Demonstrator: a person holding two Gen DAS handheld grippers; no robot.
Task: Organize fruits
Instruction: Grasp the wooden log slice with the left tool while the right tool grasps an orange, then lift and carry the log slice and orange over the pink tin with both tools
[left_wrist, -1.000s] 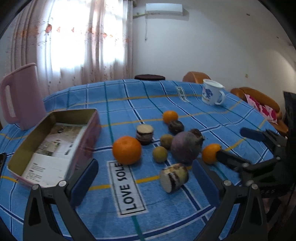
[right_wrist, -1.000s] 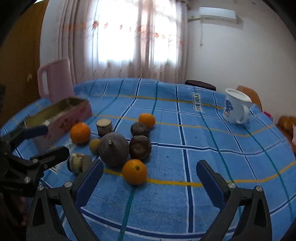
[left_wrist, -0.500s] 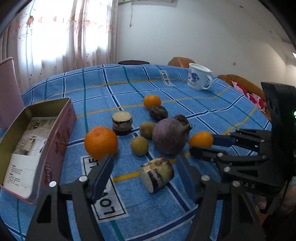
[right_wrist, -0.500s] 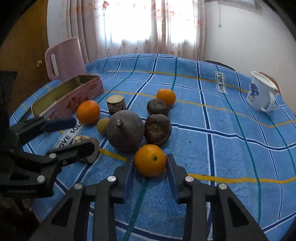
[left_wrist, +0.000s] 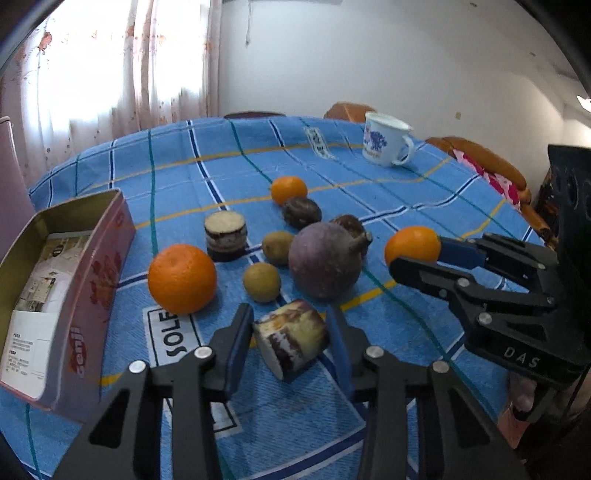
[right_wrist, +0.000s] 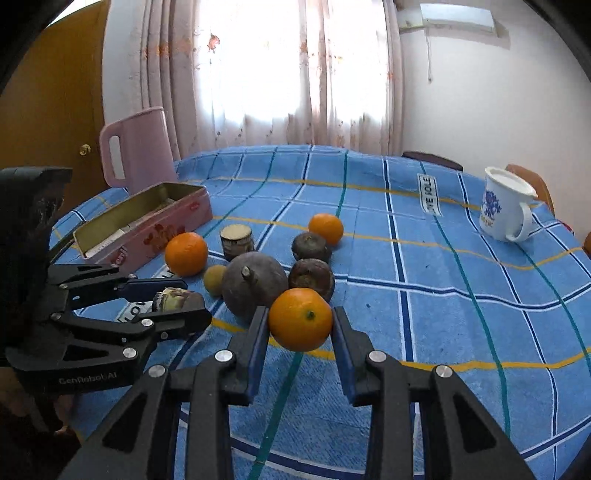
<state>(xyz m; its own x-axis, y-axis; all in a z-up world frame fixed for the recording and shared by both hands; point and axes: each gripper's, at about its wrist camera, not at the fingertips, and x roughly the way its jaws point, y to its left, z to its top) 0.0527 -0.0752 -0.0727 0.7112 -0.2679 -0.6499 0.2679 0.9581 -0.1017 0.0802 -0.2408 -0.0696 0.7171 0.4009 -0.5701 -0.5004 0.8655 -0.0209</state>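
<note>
With both wrists angled down at the table (left_wrist: 369, 424), I have each hand-held gripper closed around a piece of fruit. My right hand-held gripper (right_wrist: 300, 328) clamps a small orange (right_wrist: 300, 319) between its blue pads, at the near edge of the fruit cluster, right on the yellow stripe of the blue checked cloth. My left hand-held gripper (left_wrist: 290, 338) has just been closing; a cut chunk with pale flesh and dark mottled skin (left_wrist: 291, 338) lies on its side between the jaws, and the pads appear to meet its sides.

Behind the held orange sits a large round purple-grey fruit with a stub stem (right_wrist: 255, 286), with two dark brown fruits (right_wrist: 312, 278) beside it and another orange (right_wrist: 325, 229) farther back. Toward the left I see a bigger orange (left_wrist: 182, 278), two small yellow-green fruits (left_wrist: 262, 282), and an upright cut slice (left_wrist: 226, 236).

An open pink tin (left_wrist: 92, 288) with printed paper inside rests at the left edge of the table, a pink jug (right_wrist: 135, 147) beyond it. At the far right stands a white mug with a blue pattern (right_wrist: 506, 208).
</note>
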